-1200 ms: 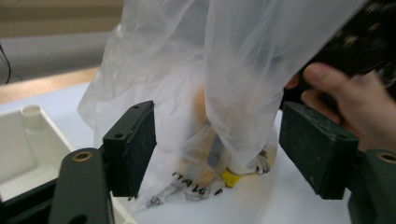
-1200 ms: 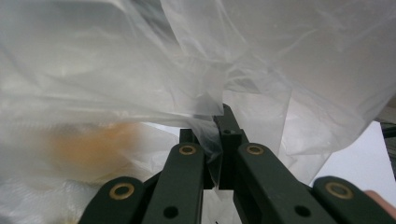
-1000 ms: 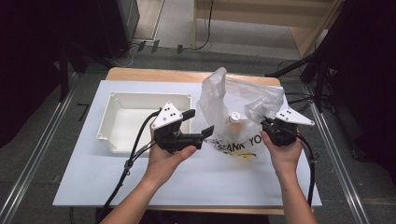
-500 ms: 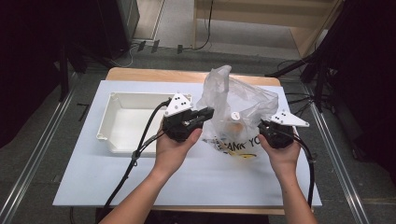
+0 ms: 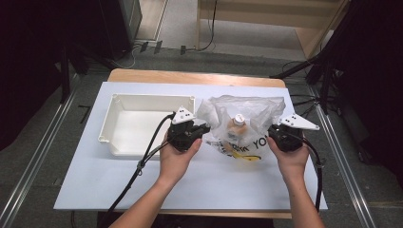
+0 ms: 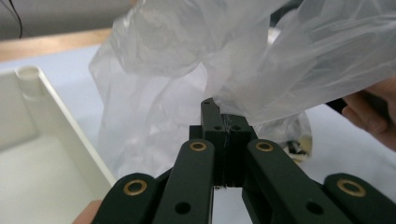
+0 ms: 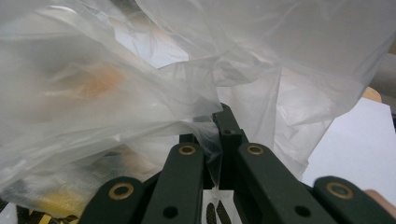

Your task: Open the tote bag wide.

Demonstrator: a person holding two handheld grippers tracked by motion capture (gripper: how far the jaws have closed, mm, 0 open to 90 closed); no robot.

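At the centre of the high view, a clear plastic bag [image 5: 247,121] sits on the white table [image 5: 95,185], a bottle [image 5: 236,124] showing through it. The left gripper [image 5: 203,129] pinches the bag's left edge and the right gripper [image 5: 272,130] its right edge, both jaws clamped on film. A white bin [image 5: 147,102] lies just left of the bag.
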